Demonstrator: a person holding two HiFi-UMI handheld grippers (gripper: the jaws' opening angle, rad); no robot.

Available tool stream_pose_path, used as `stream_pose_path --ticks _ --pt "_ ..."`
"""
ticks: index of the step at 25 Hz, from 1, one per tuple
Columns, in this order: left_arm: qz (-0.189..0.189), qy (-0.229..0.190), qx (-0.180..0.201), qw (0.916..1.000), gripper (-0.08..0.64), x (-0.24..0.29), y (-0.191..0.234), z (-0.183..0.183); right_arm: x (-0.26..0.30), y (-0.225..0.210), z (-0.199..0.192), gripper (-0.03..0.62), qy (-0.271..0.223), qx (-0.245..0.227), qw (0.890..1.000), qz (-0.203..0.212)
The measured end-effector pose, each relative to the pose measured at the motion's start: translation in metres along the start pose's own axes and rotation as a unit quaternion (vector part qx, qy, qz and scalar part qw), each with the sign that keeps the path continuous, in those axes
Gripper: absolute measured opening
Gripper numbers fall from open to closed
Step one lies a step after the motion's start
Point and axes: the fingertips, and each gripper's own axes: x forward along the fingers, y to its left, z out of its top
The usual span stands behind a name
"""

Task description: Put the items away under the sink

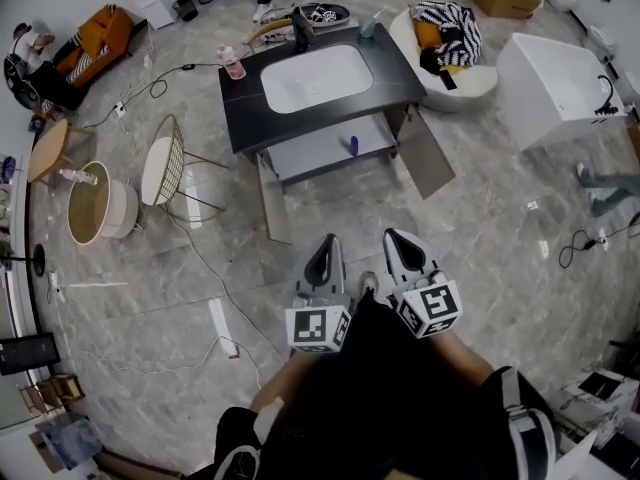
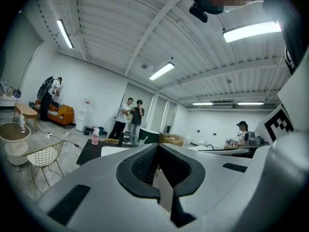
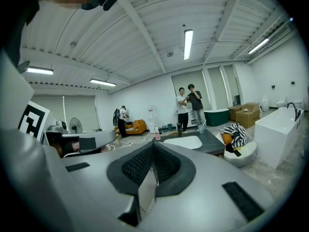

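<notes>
The sink cabinet [image 1: 245, 103] has a black top and a white basin [image 1: 315, 76]. Both its doors hang open over a pale shelf [image 1: 320, 148], where a small blue item [image 1: 352, 145] stands. On the counter are a pink bottle [image 1: 232, 63], a dark faucet [image 1: 300, 30] and a cup [image 1: 368, 26]. My left gripper [image 1: 322, 258] and right gripper [image 1: 404, 251] hover side by side in front of the cabinet, well short of it. Both are shut and hold nothing. The left gripper view shows the left gripper [image 2: 157, 146] aimed at the pink bottle [image 2: 95, 136]; the right gripper [image 3: 153, 144] faces the basin [image 3: 183, 142].
A wire chair [image 1: 165, 158] and a round basket [image 1: 88, 203] stand left of the cabinet. A white bathtub [image 1: 560, 88] and a round seat with striped cloth [image 1: 450, 38] are at the right. Cables [image 1: 200, 268] trail across the floor. Two people [image 3: 189, 105] stand behind the sink.
</notes>
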Motion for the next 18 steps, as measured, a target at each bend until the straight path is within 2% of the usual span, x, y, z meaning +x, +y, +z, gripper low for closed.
stream_pose_path --ticks 18 --pt "0.01 -0.003 -0.003 0.9999 0.014 0.01 0.014 0.002 0.017 0.0 0.004 0.011 -0.004 -0.006 1.0 0.006"
